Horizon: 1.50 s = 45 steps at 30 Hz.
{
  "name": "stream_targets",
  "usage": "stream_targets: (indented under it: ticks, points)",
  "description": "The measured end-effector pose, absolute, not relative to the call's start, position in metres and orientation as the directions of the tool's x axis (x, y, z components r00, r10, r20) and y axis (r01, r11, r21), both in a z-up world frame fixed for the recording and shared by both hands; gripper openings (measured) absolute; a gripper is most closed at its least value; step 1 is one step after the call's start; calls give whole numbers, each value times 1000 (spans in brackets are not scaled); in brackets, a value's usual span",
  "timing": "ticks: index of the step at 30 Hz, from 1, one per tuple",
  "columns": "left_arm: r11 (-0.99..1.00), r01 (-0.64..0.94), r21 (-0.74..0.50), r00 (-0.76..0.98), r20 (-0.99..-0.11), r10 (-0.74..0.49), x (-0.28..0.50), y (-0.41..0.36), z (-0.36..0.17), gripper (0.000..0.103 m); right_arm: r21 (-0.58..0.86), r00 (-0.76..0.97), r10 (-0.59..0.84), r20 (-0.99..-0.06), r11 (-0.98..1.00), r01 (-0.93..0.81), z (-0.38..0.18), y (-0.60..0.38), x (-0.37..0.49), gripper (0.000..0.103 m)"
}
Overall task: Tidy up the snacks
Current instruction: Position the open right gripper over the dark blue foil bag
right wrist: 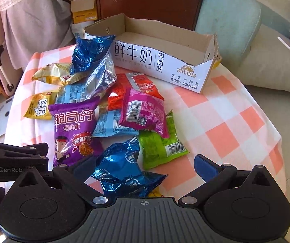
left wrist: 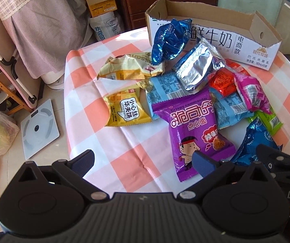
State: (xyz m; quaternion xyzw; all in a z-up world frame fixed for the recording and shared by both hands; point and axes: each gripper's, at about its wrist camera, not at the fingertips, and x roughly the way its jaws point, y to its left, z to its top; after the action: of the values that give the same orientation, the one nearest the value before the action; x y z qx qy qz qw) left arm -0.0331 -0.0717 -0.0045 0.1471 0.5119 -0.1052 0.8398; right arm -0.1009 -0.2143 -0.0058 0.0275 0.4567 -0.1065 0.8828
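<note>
Left hand-held gripper: black body, blue ribbed pads, fingers spread wide apart, nothing between them; right pad overlaps the lower corner of the purple packet in the left wrist view.
Right hand-held gripper: same build, fingers wide apart; the near blue foil packet lies between them, contact not discernible.
Counter: covered by a creased pink-and-white checked cloth; its near edge is hidden behind the gripper bodies.
Cut-down white cardboard milk carton box: open top, torn rim, brown inside, empty where visible; stands at the far side of the counter, just beyond the snack pile.
Purple crinkled plastic noodle-snack packet: flat, cartoon print, at the front of the pile.
Near blue foil packet: crumpled, glossy; lower part cut off by the gripper.
Far blue foil packet: puffed, leaning against the box front.
Silver foil pouch: shiny, printed side hidden.
Yellow waffle packet: left edge of pile.
Light blue packets: mostly covered; print too small to read.
Magenta packet: back side up, lying over the green packet.
</note>
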Motion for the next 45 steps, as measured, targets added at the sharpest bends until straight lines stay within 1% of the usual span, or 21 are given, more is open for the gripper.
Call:
stream_targets:
  ticks: [6, 19, 45]
  points:
    - [936, 321, 144, 462, -887, -22, -33, -73, -4, 101, -53, 560, -169, -811, 975, 217, -6, -214, -100, 103]
    - [937, 317, 143, 466, -885, -23, -35, -74, -3, 98, -64, 560, -183, -808, 972, 225, -6, -214, -100, 103]
    - [931, 331, 156, 477, -879, -22, -37, -74, -3, 95, -84, 558, -193, -807, 973, 215, -6, -213, -100, 103]
